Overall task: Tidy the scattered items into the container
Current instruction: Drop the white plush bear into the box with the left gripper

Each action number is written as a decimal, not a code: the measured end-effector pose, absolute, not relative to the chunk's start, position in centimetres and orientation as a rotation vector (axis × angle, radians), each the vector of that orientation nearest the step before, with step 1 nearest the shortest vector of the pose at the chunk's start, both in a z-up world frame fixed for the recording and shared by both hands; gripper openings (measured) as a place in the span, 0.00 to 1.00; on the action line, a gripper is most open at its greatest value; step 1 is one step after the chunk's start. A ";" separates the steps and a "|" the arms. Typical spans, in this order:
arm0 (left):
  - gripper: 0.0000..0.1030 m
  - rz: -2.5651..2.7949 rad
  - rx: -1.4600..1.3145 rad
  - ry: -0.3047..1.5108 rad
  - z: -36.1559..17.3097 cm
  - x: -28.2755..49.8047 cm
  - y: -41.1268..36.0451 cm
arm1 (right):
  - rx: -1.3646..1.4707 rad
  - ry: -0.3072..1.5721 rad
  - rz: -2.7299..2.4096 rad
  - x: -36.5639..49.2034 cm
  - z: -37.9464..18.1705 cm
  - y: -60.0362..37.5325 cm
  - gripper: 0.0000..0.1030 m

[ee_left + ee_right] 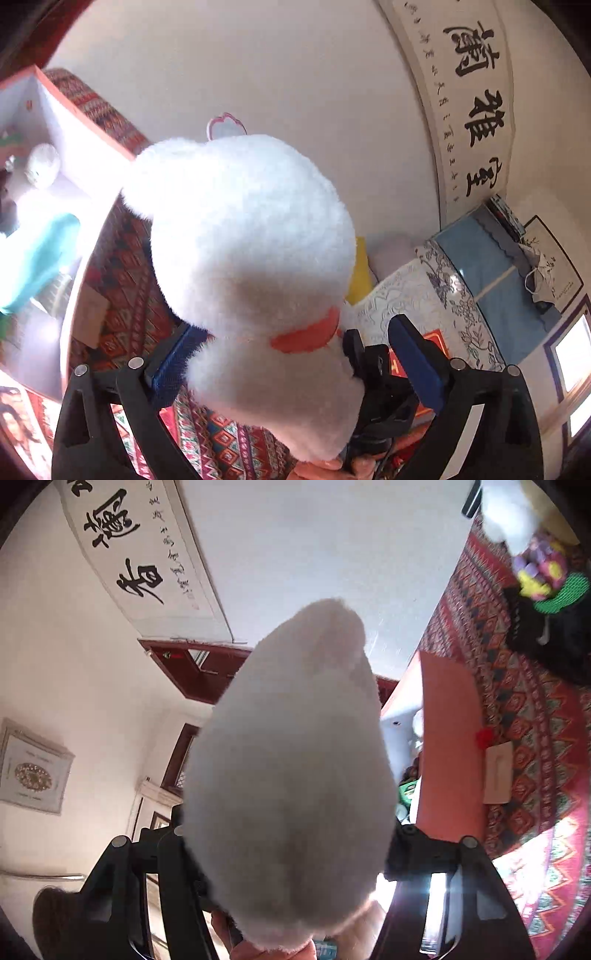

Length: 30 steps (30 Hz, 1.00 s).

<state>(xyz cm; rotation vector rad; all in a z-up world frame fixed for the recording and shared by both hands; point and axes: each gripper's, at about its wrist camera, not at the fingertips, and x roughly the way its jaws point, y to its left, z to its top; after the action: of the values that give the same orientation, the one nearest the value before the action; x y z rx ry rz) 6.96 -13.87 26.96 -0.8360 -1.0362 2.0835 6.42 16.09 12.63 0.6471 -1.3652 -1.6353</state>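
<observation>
Several toys, one turquoise, inside the white-lined box.

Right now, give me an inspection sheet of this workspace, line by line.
Surface: red patterned cloth, bare patches between things.
Job's things: white plush toy with an orange collar, lifted; orange-walled box holds a turquoise item and a small white ball.
Clutter: purple-and-yellow toy with green and black pieces, small beige block, small red piece.
Grippers: left gripper straddles the plush; right gripper has white plush between its fingers; firmness of either grip unclear.
Cables: nothing seen.
Surroundings: calligraphy scroll, floral bedding, framed picture, dark red door frame.
</observation>
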 end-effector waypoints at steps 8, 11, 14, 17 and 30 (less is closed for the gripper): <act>1.00 2.649 -1.033 -1.177 26.1 6.2 -32.3 | 0.935 -0.882 -2.116 1.6 17.8 0.6 0.98; 1.00 2.820 -1.100 -1.348 24.5 8.0 -39.1 | 1.032 -0.706 -2.271 2.4 16.4 0.5 0.98; 1.00 2.764 -1.019 -1.510 23.8 9.6 -42.8 | 1.049 -0.785 -2.242 4.9 13.6 3.8 0.99; 1.00 2.729 -0.980 -1.545 23.7 10.2 -43.4 | 1.065 -0.915 -2.305 6.8 11.6 8.9 0.99; 1.00 2.676 -1.064 -1.269 24.4 7.0 -34.1 | 0.921 -1.633 -2.529 12.9 5.4 32.6 0.99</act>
<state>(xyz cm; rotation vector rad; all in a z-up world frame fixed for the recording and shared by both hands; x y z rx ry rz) 7.03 -34.09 24.39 -1.0641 -1.2690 2.6762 12.95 32.59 5.41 0.9213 -1.6334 -2.5287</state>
